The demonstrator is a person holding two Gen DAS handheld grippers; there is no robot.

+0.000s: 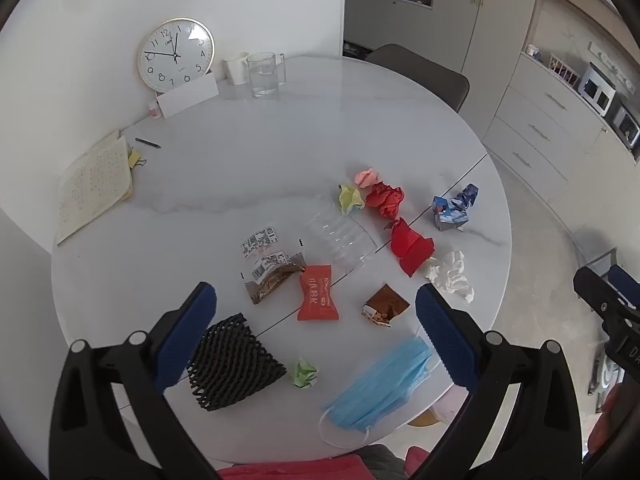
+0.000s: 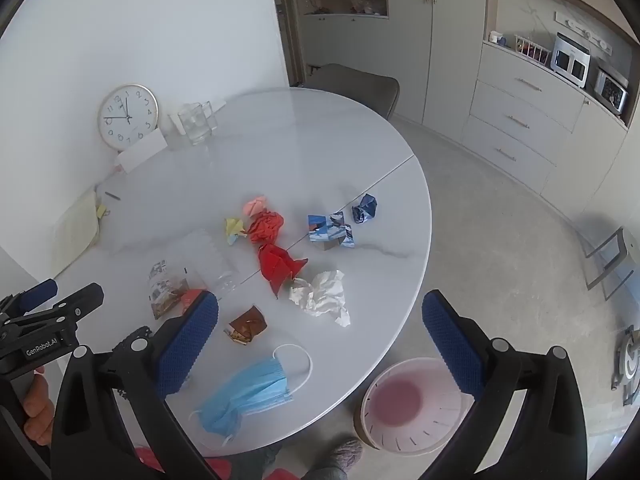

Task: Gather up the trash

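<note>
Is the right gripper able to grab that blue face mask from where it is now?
Probably yes. The right gripper hangs open above the table, and the blue face mask lies flat near the front edge just below it, with nothing on top.

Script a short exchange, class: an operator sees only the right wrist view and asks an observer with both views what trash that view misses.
Operator: What trash do my right tongs block from me?
Observer: A black foam net lies near the table's front edge.
Operator: Is anything beside it?
Observer: A crumpled green paper ball sits between the net and the blue face mask.
</note>
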